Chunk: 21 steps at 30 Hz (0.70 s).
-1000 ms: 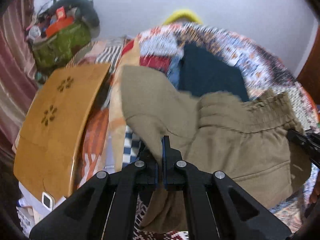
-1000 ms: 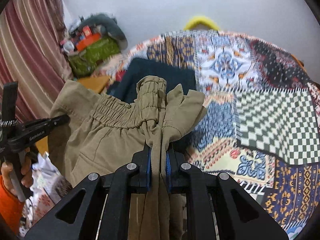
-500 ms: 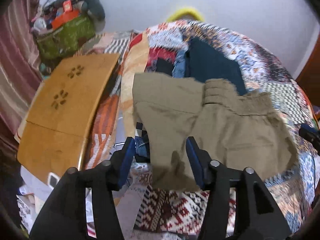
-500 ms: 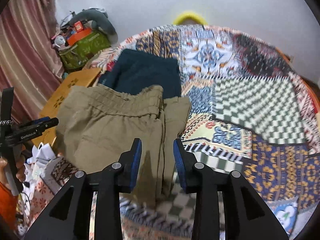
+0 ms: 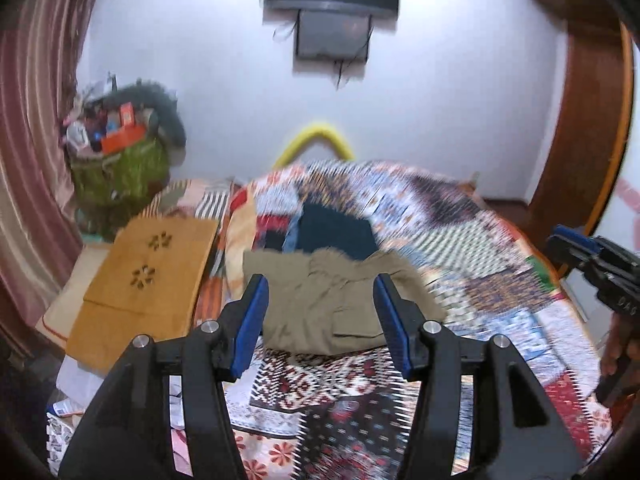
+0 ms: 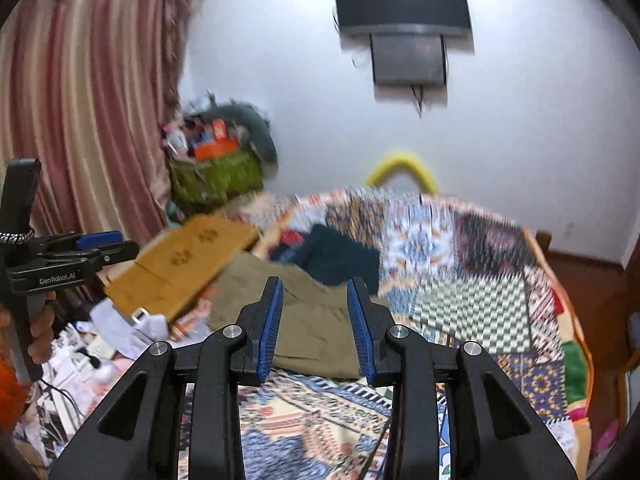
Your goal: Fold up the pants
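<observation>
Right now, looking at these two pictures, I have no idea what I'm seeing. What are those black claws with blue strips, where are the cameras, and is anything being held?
A person holds a hand tool in each hand, and each tool carries a camera looking along its two fingers. One picture looks past the left gripper, the other past the right gripper. Both stand open and hold nothing. Below them the khaki pants lie folded on a patchwork quilt, in front of a dark folded garment. A wooden board lies to the side.

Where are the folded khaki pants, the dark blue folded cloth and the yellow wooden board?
folded khaki pants point(image 5: 320, 304), left wrist view, middle.
dark blue folded cloth point(image 5: 334, 234), left wrist view, top.
yellow wooden board point(image 6: 188, 268), right wrist view, flat face.
</observation>
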{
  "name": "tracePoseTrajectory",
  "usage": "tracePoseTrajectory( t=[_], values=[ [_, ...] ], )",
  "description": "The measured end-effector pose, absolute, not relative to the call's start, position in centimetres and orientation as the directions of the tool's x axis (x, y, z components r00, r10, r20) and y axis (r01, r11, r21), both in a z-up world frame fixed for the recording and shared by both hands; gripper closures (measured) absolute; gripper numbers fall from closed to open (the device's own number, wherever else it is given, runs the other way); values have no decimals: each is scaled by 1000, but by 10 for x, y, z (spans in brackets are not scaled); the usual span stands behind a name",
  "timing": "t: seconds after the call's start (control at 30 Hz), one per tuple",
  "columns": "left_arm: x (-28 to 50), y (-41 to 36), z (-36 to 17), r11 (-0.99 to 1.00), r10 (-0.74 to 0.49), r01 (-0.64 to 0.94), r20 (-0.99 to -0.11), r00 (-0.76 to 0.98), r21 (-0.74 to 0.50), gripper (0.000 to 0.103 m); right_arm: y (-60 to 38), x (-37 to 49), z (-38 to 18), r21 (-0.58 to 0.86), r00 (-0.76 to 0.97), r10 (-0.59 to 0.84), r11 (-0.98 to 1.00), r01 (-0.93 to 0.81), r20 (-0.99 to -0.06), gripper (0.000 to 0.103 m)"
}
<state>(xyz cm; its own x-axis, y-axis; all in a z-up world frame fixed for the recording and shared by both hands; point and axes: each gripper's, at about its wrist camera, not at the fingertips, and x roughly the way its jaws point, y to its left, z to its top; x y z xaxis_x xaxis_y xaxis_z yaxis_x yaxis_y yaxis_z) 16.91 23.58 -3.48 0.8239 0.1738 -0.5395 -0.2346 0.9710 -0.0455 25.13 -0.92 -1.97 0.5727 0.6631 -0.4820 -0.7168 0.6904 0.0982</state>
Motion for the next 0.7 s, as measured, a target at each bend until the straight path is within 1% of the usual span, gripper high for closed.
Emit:
tracePoseTrajectory(
  t=[0.07, 0.2, 0.27, 0.37, 0.4, 0.43, 0.47, 0.53, 0.57, 0.6, 0.63, 0.67, 0.7],
  values=[
    [144, 219, -19, 974, 176, -222, -485, 857, -40, 49, -20, 224, -4, 102, 582, 697, 673, -733, -420, 73],
    [102, 191, 4, 976, 198, -220, -392, 898, -10, 48, -35, 186, 15, 108, 592, 735, 653, -750, -331, 73],
    [82, 178, 11, 976, 202, -218, -352, 914, -4, 45, -43, 167, 20, 131, 589, 754, 641, -756, -290, 73],
    [58, 161, 17, 977, 207, -215, -300, 931, 7, 35, -52, 147, 24, 132, 609, 752, 651, -748, -253, 72],
    [52, 156, 18, 977, 205, -212, -288, 936, 6, 29, -53, 142, 25, 125, 618, 747, 656, -744, -245, 70],
    [44, 150, 19, 978, 204, -210, -274, 940, 5, 23, -54, 137, 26, 124, 626, 743, 662, -739, -238, 62],
    [39, 148, 19, 977, 208, -215, -266, 941, 4, 21, -55, 133, 27, 127, 633, 739, 667, -734, -230, 50],
    [31, 143, 19, 974, 218, -225, -259, 941, 3, 16, -58, 125, 28, 130, 650, 729, 681, -721, -213, 36],
    [28, 141, 19, 973, 222, -229, -258, 940, 1, 15, -58, 123, 28, 125, 664, 719, 692, -711, -205, 31],
    [26, 140, 18, 973, 224, -232, -258, 940, -1, 10, -59, 121, 27, 119, 673, 712, 700, -704, -203, 27],
    [23, 138, 17, 973, 223, -233, -255, 941, -6, 6, -58, 119, 27, 106, 686, 699, 712, -694, -202, 20],
    [22, 137, 17, 973, 222, -232, -254, 941, -11, 3, -58, 117, 28, 102, 696, 690, 721, -686, -200, 17],
    [19, 136, 16, 973, 220, -231, -252, 942, -16, 1, -59, 114, 28, 96, 704, 683, 728, -679, -198, 15]
  ],
)
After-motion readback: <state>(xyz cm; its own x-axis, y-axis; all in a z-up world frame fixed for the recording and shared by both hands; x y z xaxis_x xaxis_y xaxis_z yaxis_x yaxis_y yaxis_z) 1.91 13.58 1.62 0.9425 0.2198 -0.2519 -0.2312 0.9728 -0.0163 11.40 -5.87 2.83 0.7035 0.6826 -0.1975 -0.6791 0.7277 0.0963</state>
